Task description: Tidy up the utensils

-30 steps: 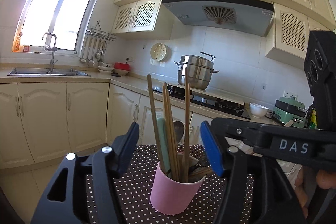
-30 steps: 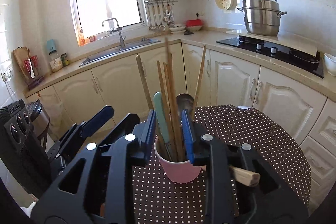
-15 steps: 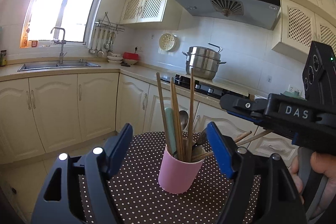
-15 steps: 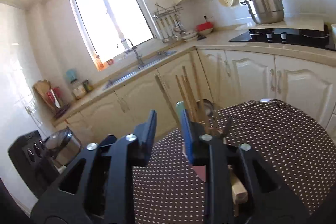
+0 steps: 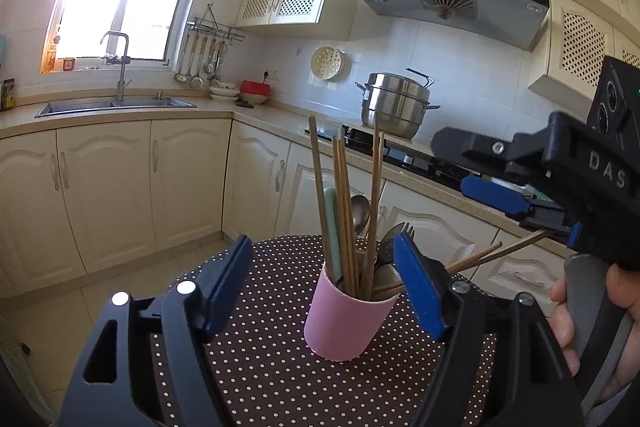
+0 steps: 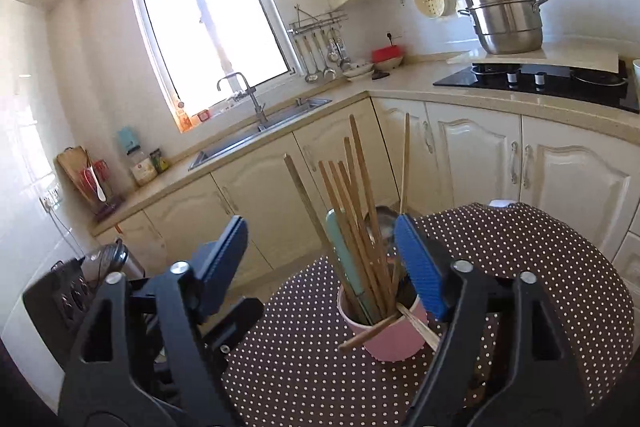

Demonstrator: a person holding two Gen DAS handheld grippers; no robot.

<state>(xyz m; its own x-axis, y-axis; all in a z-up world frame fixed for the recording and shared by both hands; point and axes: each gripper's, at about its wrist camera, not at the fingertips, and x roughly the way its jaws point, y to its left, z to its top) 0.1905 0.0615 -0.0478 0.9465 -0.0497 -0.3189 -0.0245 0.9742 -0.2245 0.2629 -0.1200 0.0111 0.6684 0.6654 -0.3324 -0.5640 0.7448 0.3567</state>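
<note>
A pink cup [image 5: 348, 319] on the dotted table [image 5: 256, 367] holds stiff, light, slippery chopsticks [image 5: 344, 211], best pinched mid-shaft; left gripper [image 5: 324, 287] and right gripper [image 6: 320, 263] both stand spread, empty.

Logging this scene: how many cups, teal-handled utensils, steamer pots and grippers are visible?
Pink cup: 1
Teal-handled utensil: 1
Steel steamer pot: 1
Grippers, left gripper and right gripper: 2
Total: 5

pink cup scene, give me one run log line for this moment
left tool: open | right tool: open | pink cup: upright, holding chopsticks | two chopsticks lean over rim
</note>
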